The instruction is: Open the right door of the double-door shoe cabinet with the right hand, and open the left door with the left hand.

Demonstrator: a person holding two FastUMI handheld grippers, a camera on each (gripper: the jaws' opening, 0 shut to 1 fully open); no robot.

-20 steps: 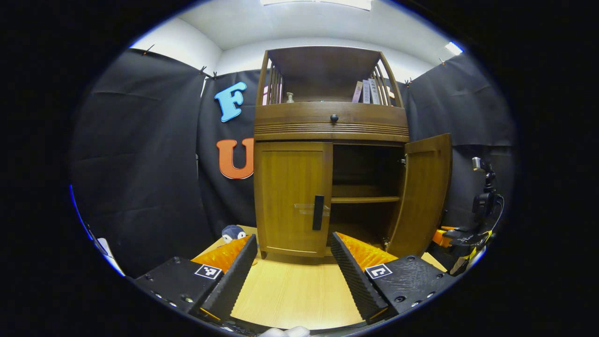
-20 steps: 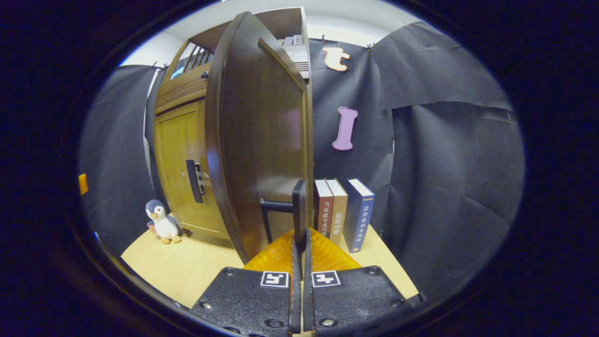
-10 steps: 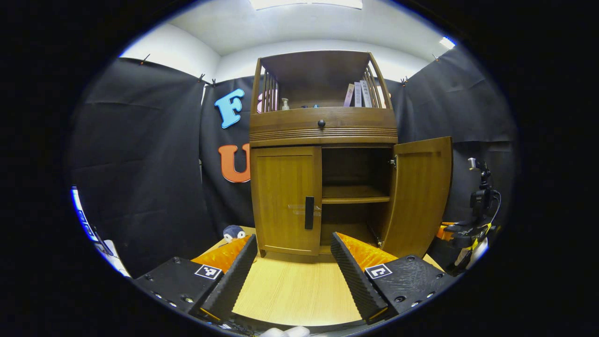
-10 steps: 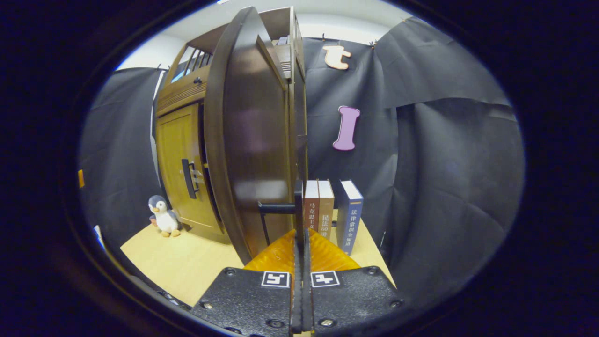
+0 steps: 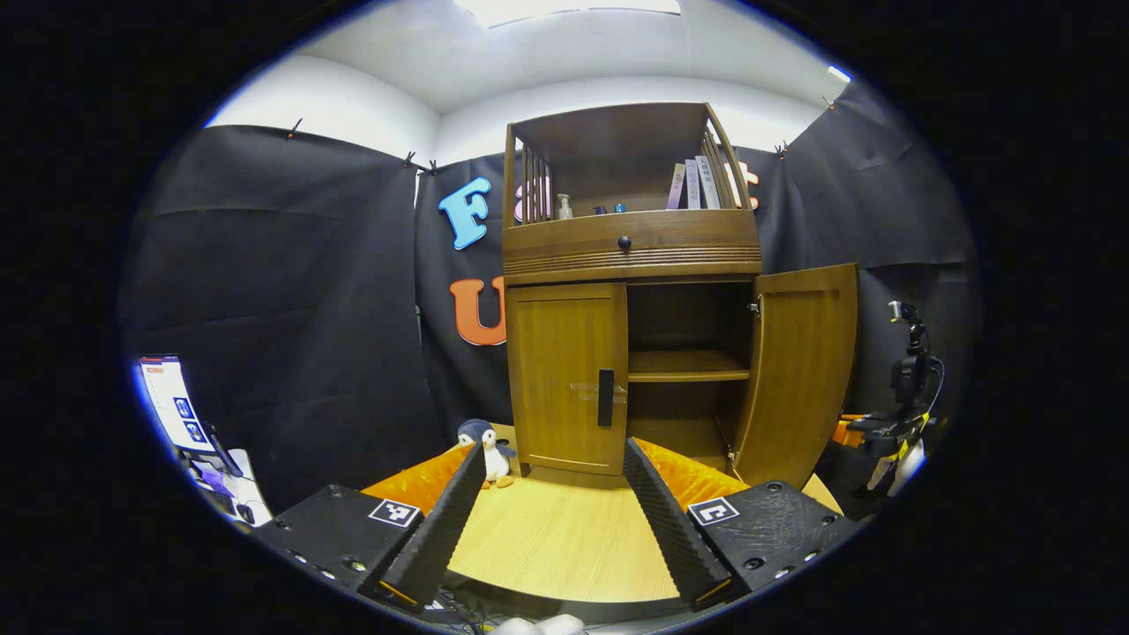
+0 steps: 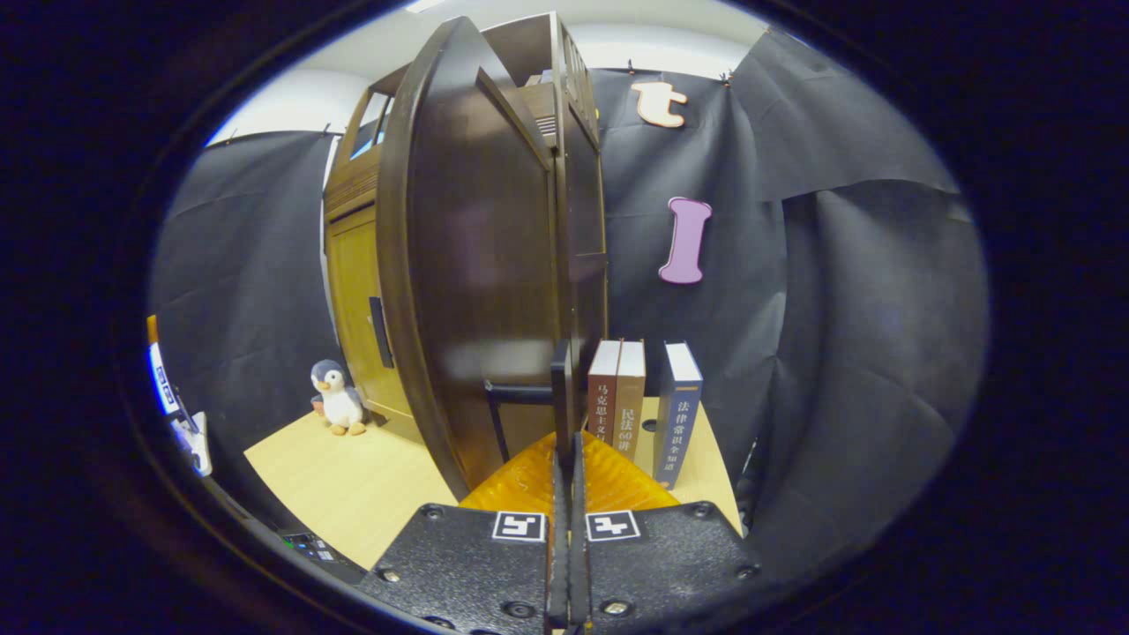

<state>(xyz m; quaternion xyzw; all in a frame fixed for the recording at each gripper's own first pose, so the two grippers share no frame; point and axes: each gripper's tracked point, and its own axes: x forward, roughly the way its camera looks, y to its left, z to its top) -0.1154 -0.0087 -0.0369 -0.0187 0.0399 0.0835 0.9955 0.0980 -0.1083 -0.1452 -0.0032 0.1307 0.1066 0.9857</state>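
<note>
- Left gripper view has the shoe cabinet (image 5: 631,265) standing on the desk (image 5: 556,538), its right door (image 5: 798,370) swung wide, so half the task looks done.
- Right gripper (image 6: 565,441) is clamped on that door's handle (image 6: 561,388).
- Left door (image 5: 567,375) is flush shut; its handle (image 5: 605,398) is untouched.
- Left gripper (image 5: 554,481) is spread apart, well short of the cabinet; opening this door remains.

Bright ceiling light, sharp, fisheye-warped edges
</note>
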